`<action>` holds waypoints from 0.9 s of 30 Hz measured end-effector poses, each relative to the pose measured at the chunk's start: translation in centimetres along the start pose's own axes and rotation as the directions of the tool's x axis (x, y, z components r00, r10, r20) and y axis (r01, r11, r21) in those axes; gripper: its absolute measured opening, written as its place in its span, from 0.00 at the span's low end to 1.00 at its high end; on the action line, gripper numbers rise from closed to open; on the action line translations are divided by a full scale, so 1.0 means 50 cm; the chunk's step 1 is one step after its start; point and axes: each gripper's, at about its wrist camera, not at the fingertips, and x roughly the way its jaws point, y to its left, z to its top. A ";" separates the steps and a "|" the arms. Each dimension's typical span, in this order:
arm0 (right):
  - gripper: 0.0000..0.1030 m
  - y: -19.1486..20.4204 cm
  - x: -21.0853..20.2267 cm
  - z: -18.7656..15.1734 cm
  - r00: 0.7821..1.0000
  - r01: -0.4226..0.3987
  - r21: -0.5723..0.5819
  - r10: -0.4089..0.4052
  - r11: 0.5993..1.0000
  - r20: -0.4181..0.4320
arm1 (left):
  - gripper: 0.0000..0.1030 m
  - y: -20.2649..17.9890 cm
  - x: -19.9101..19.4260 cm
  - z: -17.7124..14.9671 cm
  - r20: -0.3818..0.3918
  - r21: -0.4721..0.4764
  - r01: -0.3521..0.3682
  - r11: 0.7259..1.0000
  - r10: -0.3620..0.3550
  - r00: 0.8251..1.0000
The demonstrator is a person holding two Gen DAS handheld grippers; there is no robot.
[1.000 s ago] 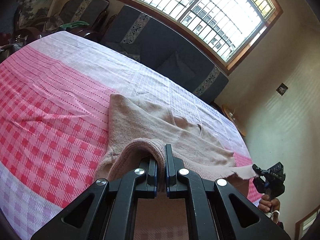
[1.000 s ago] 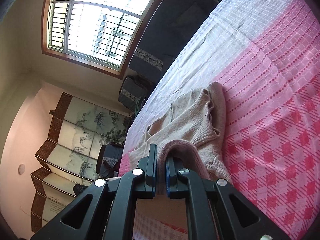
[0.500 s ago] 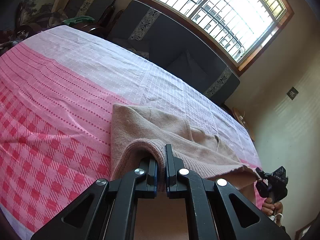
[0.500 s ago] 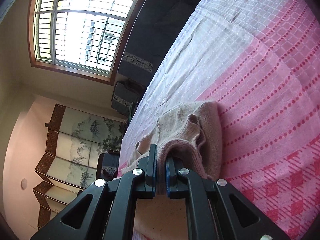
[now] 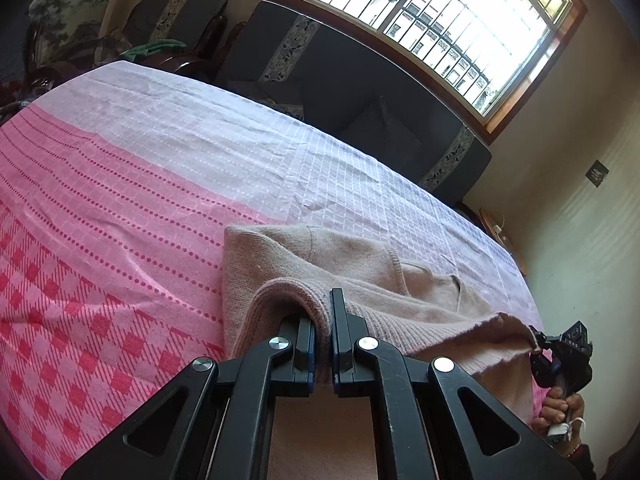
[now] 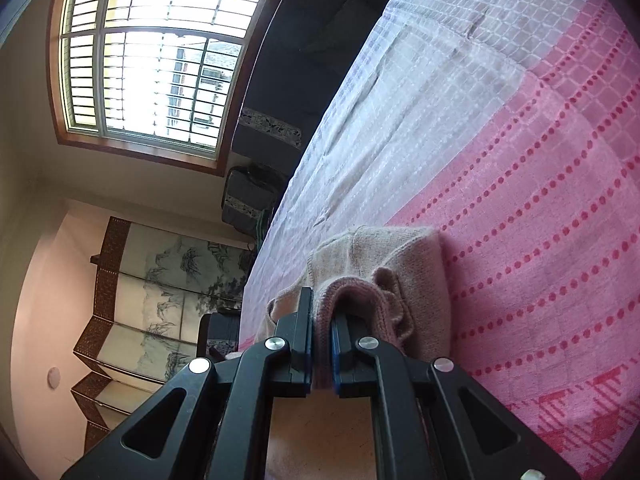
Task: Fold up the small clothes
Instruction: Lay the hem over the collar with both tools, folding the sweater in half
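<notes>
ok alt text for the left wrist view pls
The left gripper is shut on the ribbed edge of a beige sweater, lifted over a pink checked tablecloth. At far right the right gripper holds the same edge; a dark sofa and window are behind.

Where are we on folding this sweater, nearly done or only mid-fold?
Mid-fold. Done: the sweater lies doubled on the pink cloth, its far fold edge flat. In hand: the left gripper and right gripper each have jaws clamped on the knit hem, which is raised over the lower layer. Left: lay the hem down, release, and probably fold once more.
</notes>
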 end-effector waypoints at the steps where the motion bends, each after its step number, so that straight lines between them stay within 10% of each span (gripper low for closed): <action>1: 0.08 -0.001 0.003 0.001 1.000 0.006 -0.003 -0.006 1.000 0.000 | 0.05 -0.001 0.003 0.000 0.001 0.006 -0.005 1.000 0.005 1.000; 27: 0.08 0.006 0.040 0.007 0.993 0.118 -0.069 -0.117 0.991 0.021 | 0.06 -0.021 0.054 0.002 0.008 0.123 -0.117 0.986 0.117 0.993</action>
